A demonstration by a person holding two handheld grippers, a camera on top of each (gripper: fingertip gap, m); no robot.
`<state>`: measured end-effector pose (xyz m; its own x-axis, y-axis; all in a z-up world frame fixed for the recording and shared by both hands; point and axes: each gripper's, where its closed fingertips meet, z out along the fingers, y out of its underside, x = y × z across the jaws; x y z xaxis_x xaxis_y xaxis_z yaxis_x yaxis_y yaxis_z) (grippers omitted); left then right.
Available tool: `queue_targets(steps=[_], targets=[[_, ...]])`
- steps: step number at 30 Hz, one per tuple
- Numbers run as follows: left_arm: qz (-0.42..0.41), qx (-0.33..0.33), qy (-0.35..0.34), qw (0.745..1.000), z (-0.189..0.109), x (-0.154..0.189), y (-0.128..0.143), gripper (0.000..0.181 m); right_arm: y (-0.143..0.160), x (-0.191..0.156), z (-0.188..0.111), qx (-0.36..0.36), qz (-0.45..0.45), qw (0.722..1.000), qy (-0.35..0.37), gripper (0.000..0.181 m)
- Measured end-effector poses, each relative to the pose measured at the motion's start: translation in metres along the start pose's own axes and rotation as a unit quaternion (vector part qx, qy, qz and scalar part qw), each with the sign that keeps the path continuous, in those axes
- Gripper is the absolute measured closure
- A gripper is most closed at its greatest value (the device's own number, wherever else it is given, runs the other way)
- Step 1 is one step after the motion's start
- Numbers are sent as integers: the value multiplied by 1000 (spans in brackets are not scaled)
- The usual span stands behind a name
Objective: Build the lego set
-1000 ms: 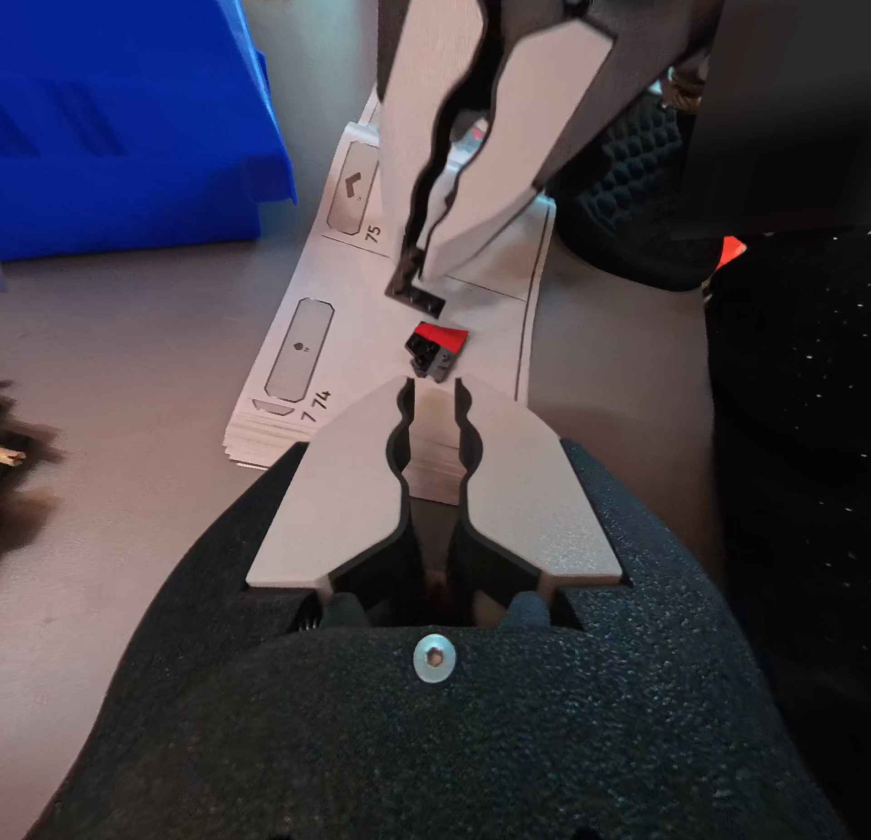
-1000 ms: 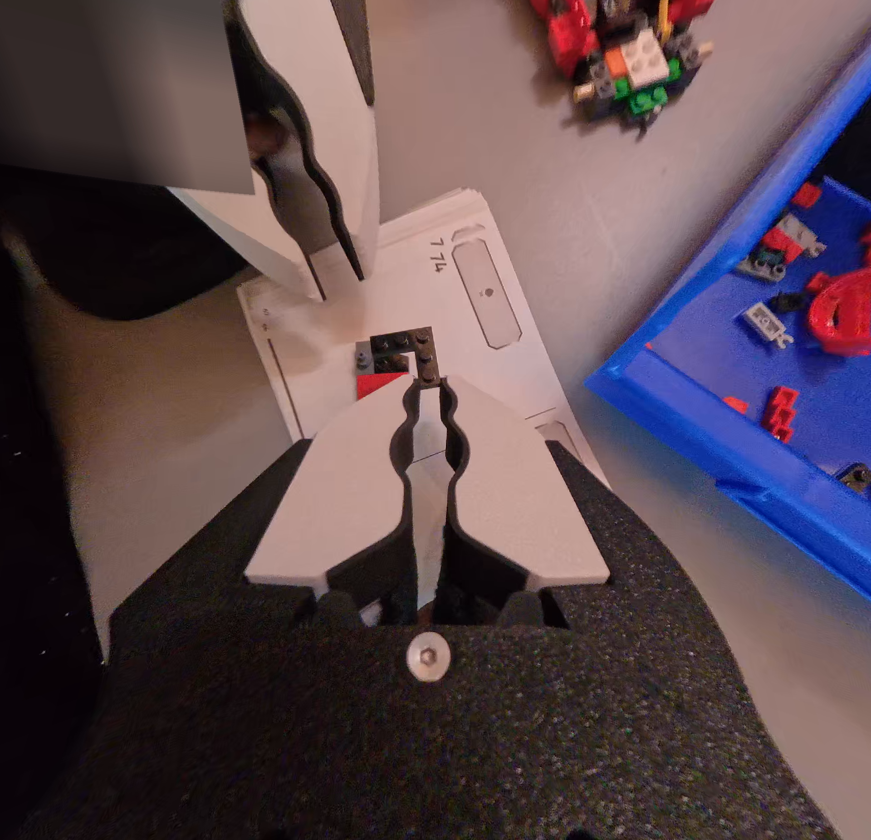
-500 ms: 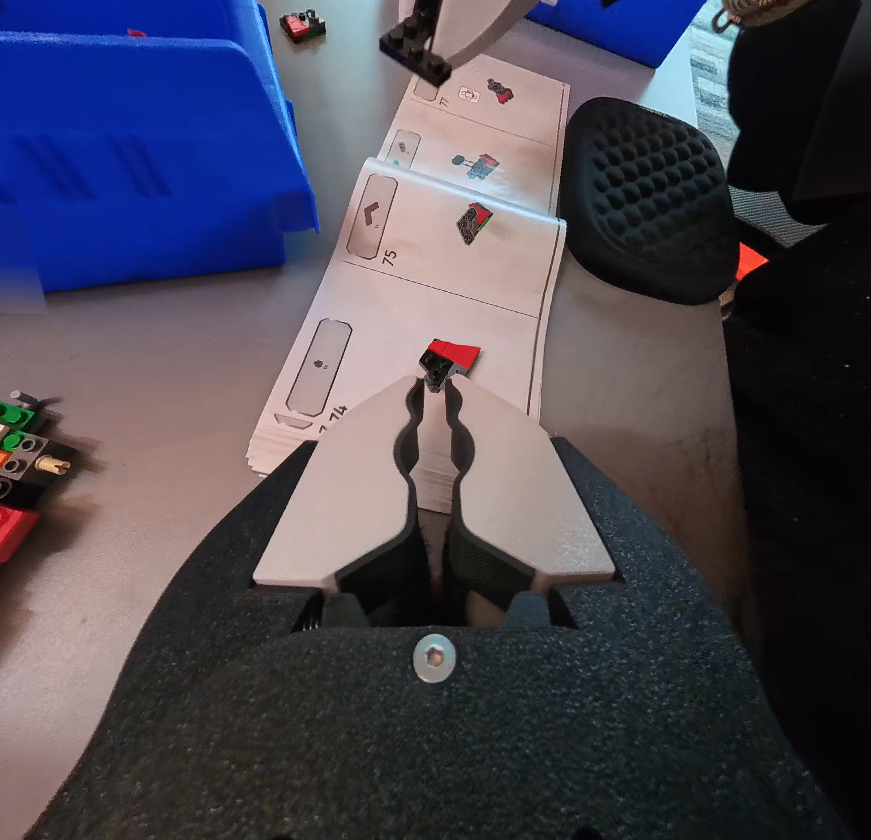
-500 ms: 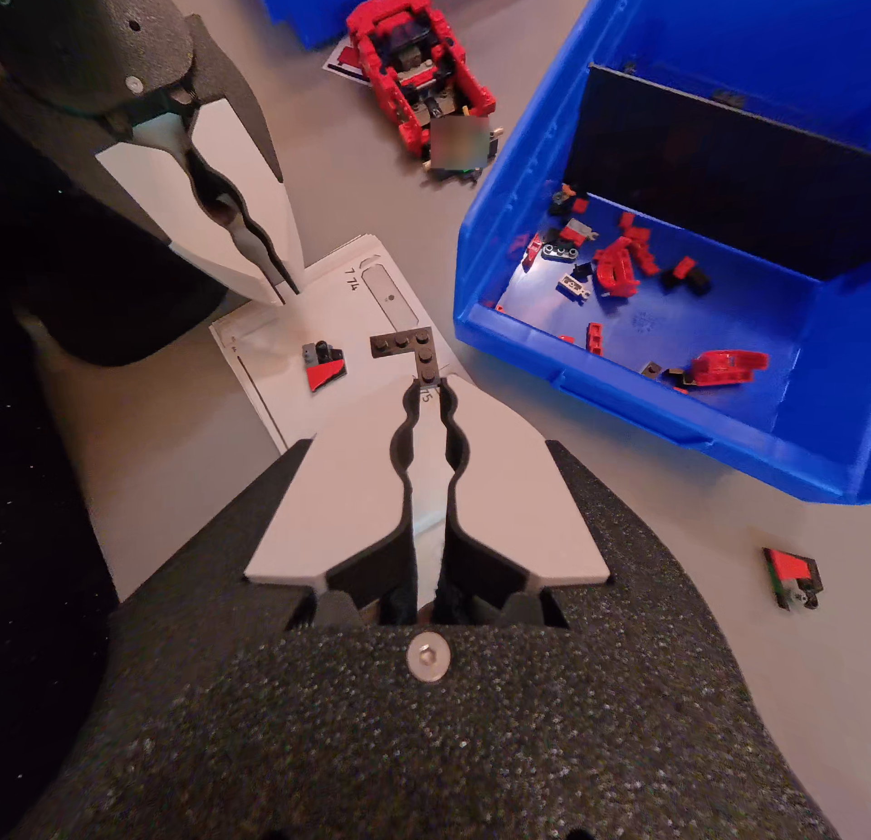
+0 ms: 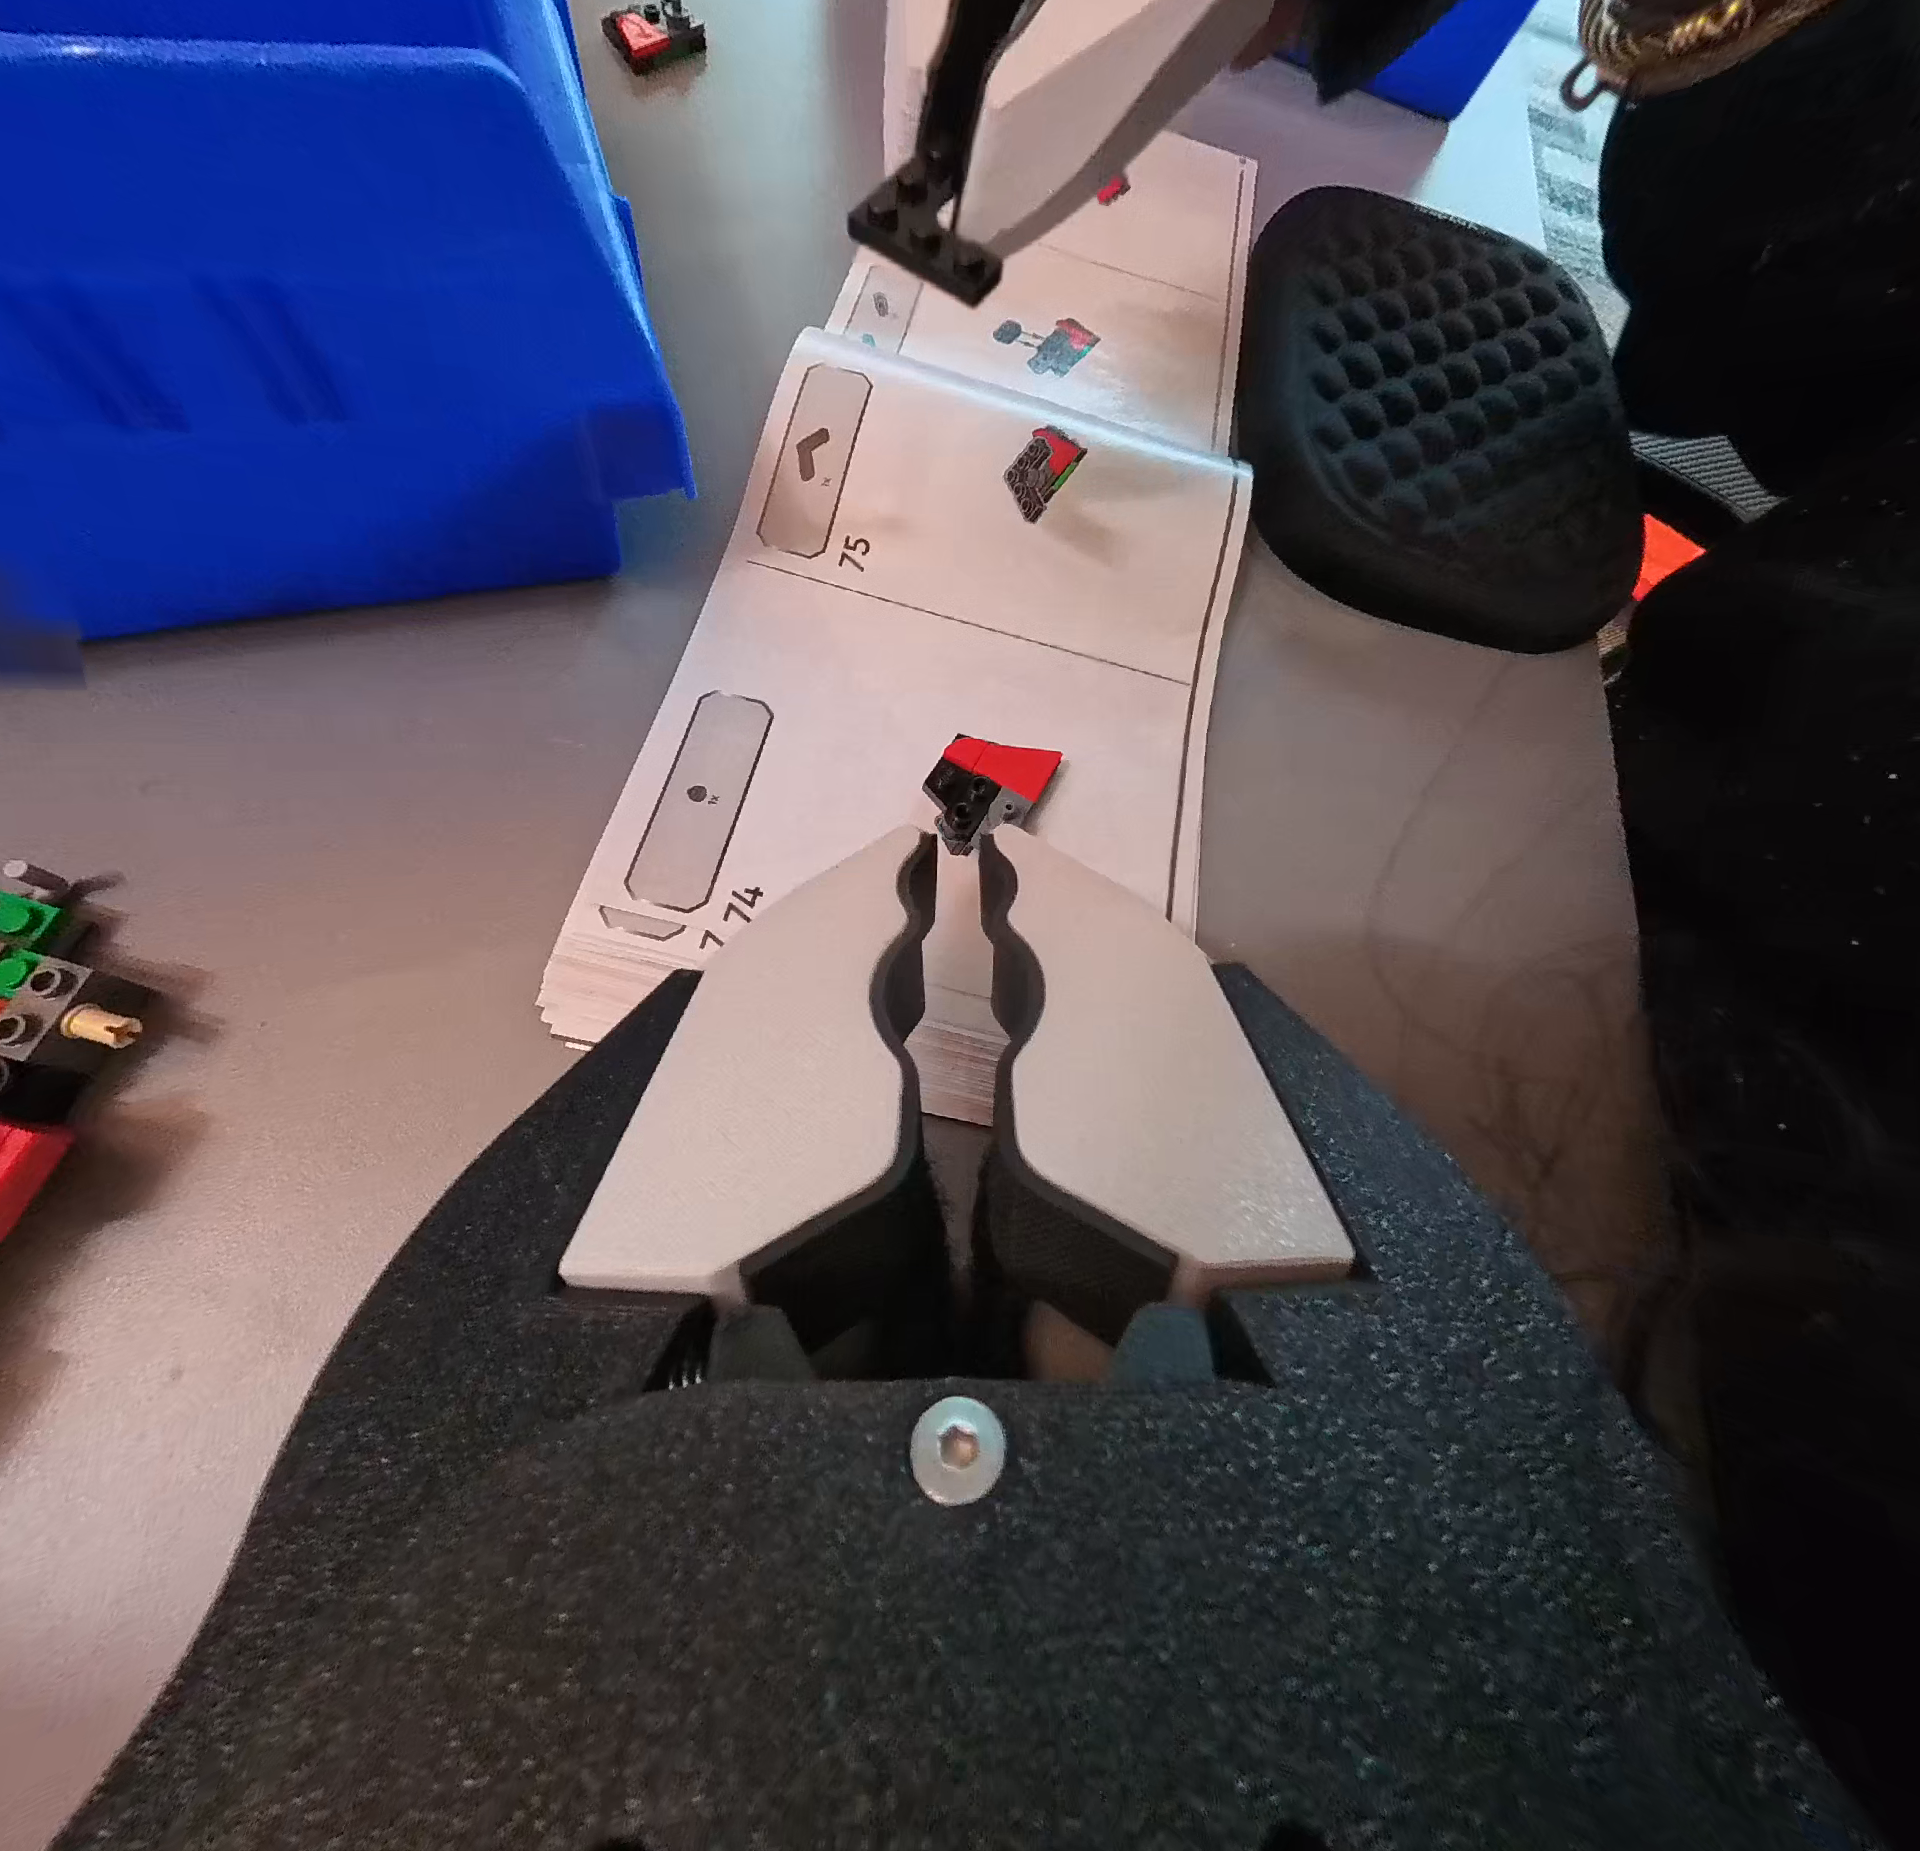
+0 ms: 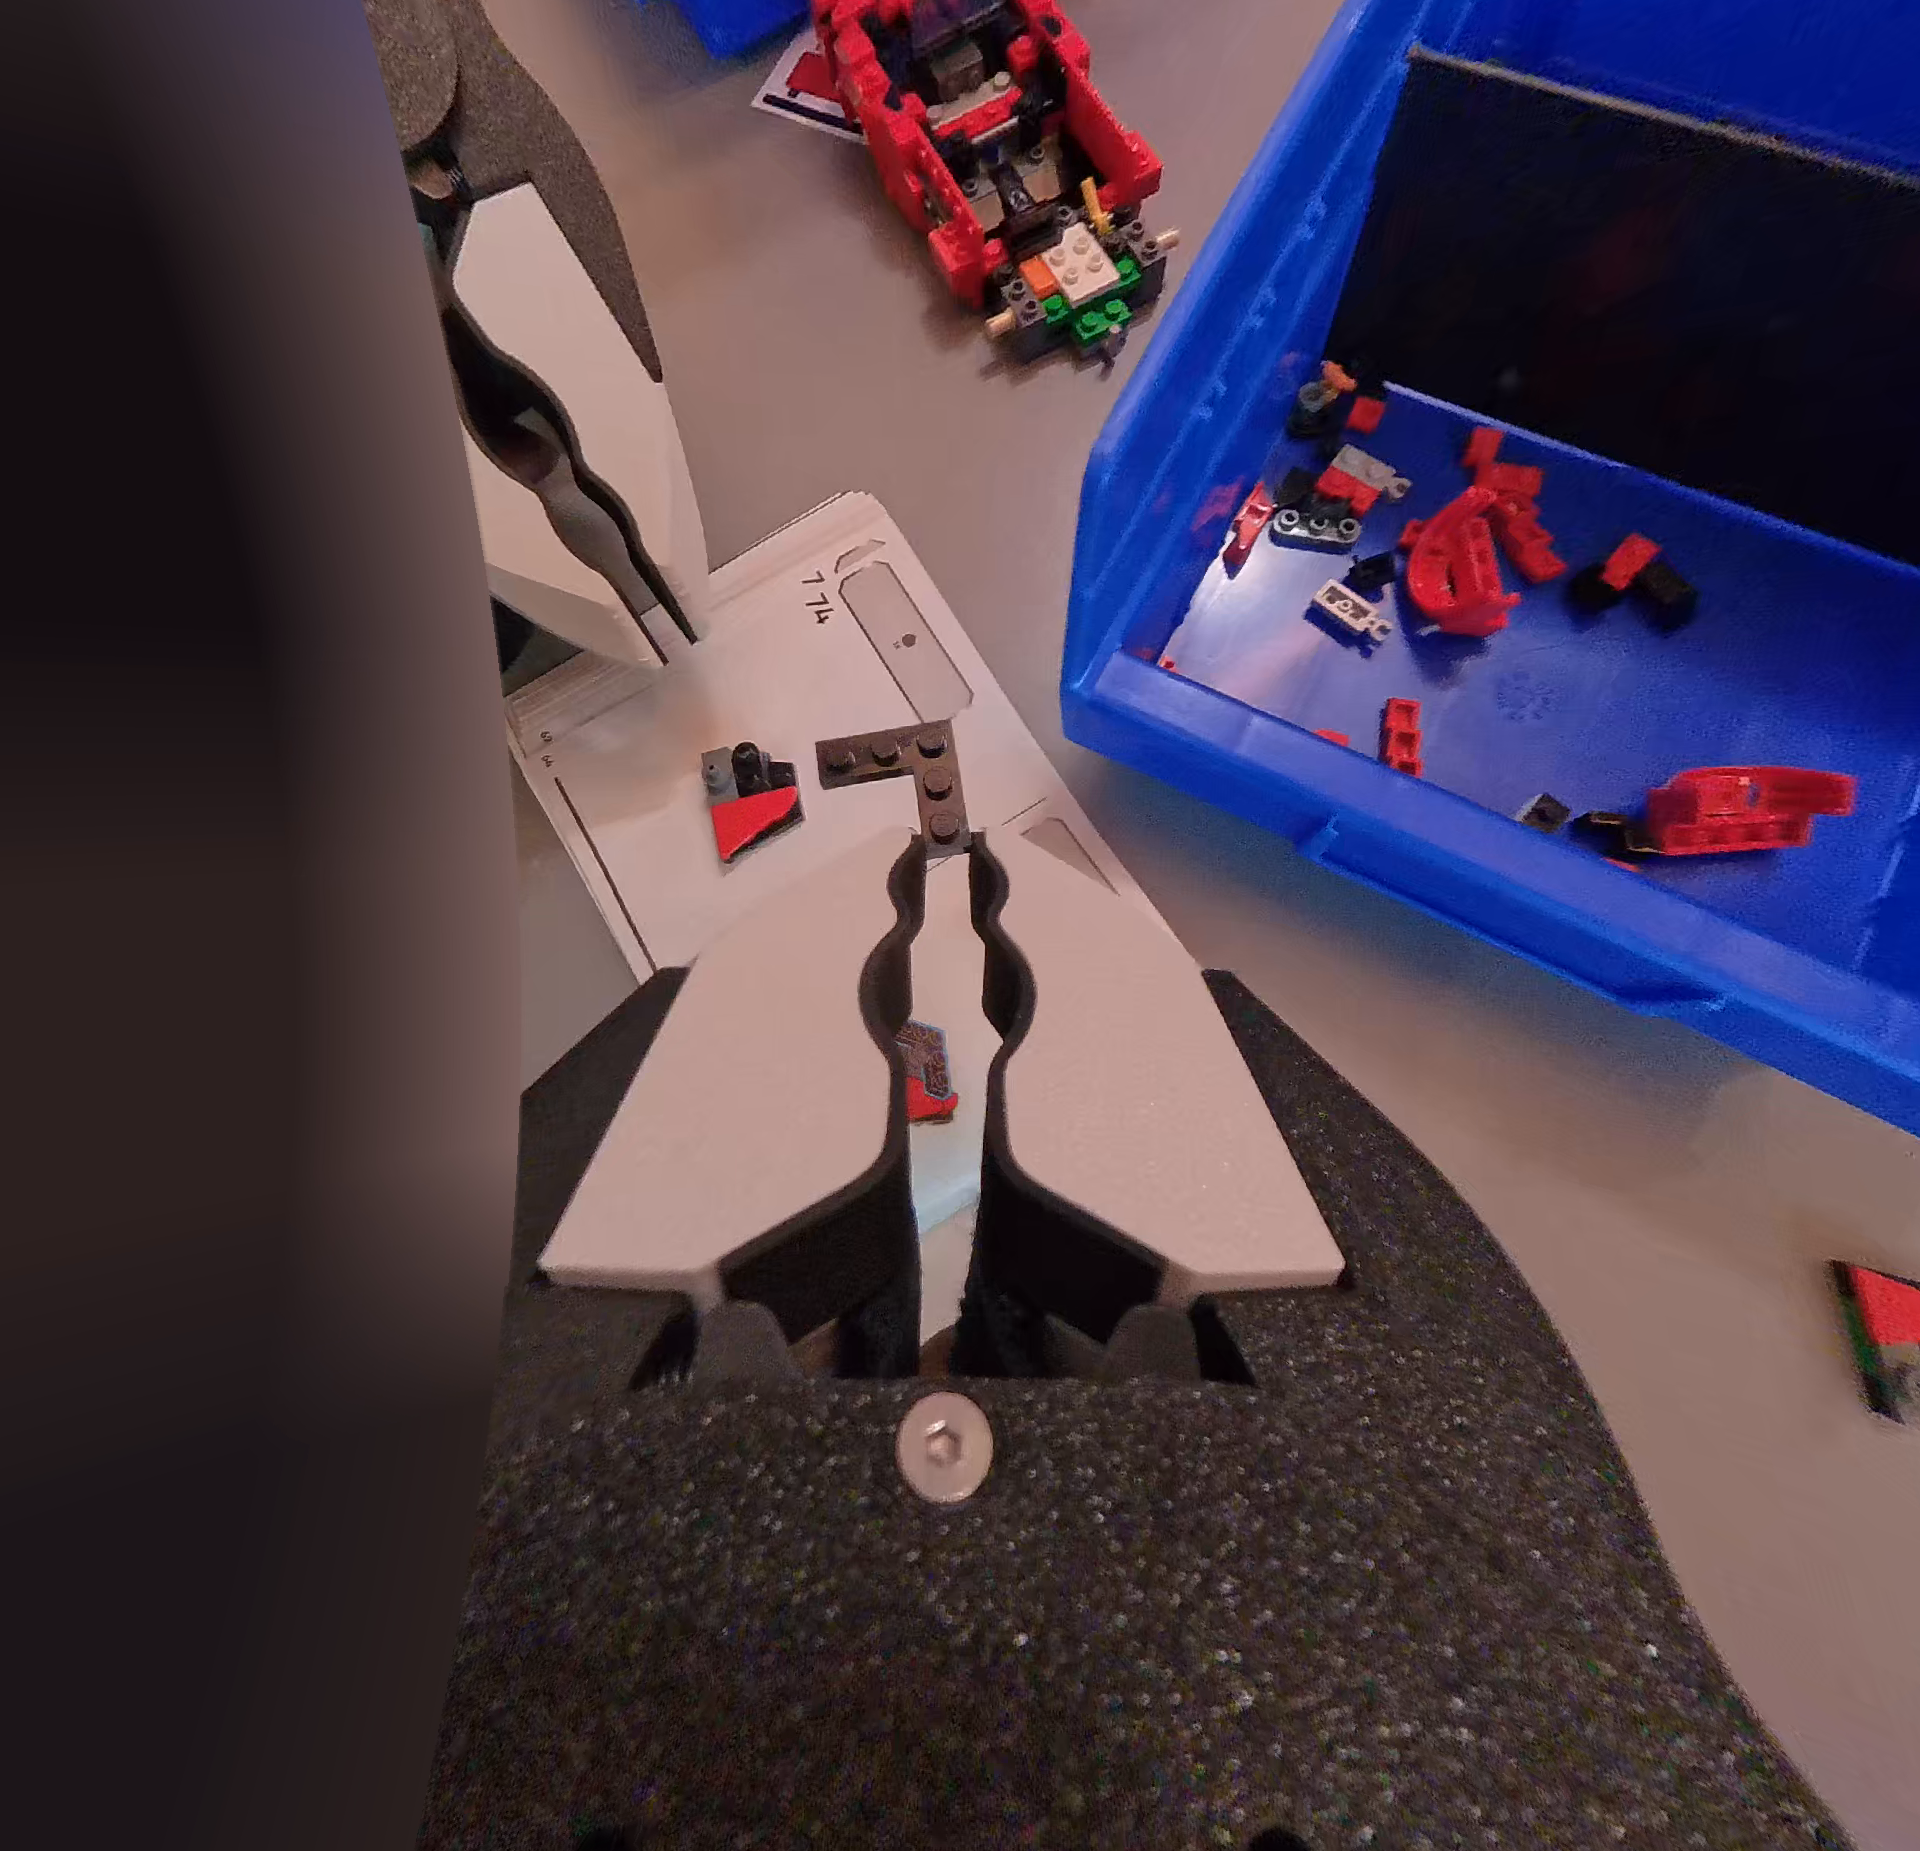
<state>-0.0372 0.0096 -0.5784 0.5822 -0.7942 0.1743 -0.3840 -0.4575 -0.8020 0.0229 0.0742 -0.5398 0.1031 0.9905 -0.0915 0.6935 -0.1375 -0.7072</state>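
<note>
My right gripper is shut on one arm of a black L-shaped plate and holds it above the open instruction booklet. In the left wrist view the plate hangs high at the top in the right gripper. A small red, black and grey assembly lies on the booklet just beyond my left gripper. It also shows in the right wrist view, left of the plate. The left gripper is shut and empty, apart from the assembly.
A red car build stands on the grey table at the back. A blue bin holds several loose red and black parts. Another blue bin stands far left. A small red-black piece and a black padded armrest lie nearby. Spacing between my two grippers at the tips: around 10 cm. About 20 cm separates my left fingertips from the red car build.
The right gripper has lifted the L-shaped plate up and away from the small assembly. The left gripper's fingers have closed and it has drawn back a little.
</note>
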Motion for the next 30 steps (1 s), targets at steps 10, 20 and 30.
queue_targets(steps=[10, 20, 30], targets=[[2, 1, -1, 1000, -3, -3, 1, 173, 20, -47, 52, -59, -7, 996, -60, 173], [24, -30, 0, 999, 4, 0, 9, 173, 27, -46, 71, -94, -30, 995, -18, 173], [50, -16, -15, 998, 5, -1, 1, 174, 25, -49, 74, -88, -32, 995, -22, 173]])
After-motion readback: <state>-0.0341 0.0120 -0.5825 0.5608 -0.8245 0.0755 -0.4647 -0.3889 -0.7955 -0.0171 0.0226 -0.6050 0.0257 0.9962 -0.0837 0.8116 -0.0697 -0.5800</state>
